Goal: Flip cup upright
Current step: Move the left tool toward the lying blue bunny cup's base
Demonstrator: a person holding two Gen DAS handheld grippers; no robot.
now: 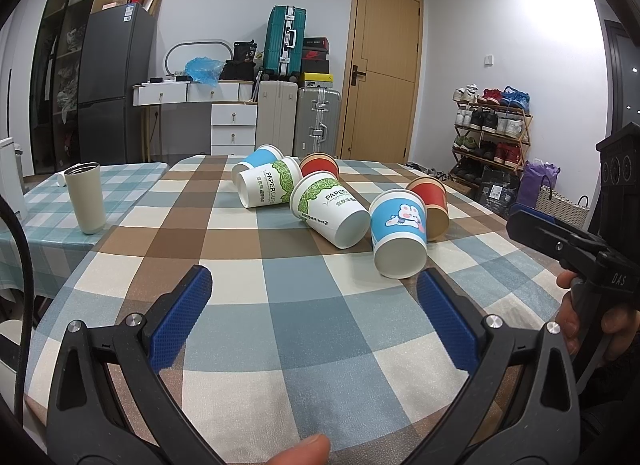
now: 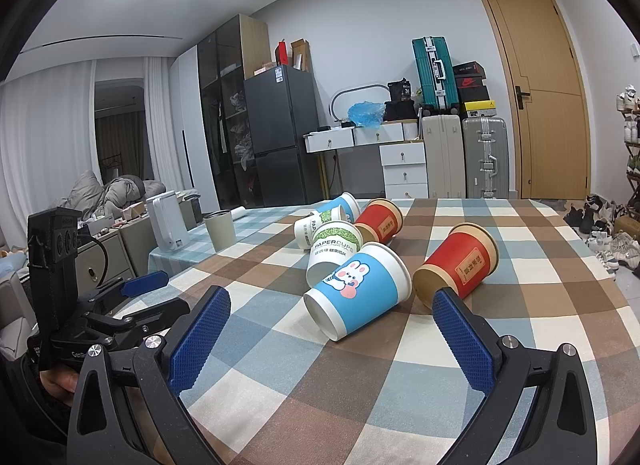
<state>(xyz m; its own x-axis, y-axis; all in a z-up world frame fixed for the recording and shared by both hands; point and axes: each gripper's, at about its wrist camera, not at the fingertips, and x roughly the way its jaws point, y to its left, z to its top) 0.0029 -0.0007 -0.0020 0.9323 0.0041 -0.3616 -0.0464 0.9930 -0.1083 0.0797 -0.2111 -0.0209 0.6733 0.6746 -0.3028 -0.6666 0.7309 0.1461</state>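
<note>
Several paper cups lie on their sides on the checked tablecloth (image 1: 280, 325). Nearest is a blue rabbit cup (image 1: 398, 231), also in the right wrist view (image 2: 360, 291), its base toward me. Beside it lies a red cup (image 1: 432, 201) (image 2: 460, 261). Behind them lie two white-green cups (image 1: 328, 209) (image 1: 268, 183), another blue cup (image 1: 256, 157) and another red cup (image 1: 320, 165). My left gripper (image 1: 314, 281) is open and empty, short of the cups. My right gripper (image 2: 332, 305) is open and empty, with the rabbit cup just beyond its fingertips.
A cream tumbler (image 1: 85, 197) stands upright on the adjoining table at the left, with a white kettle (image 2: 168, 221) behind it. The right gripper shows at the right edge of the left wrist view (image 1: 560, 233). Suitcases, drawers, a fridge and a shoe rack line the walls.
</note>
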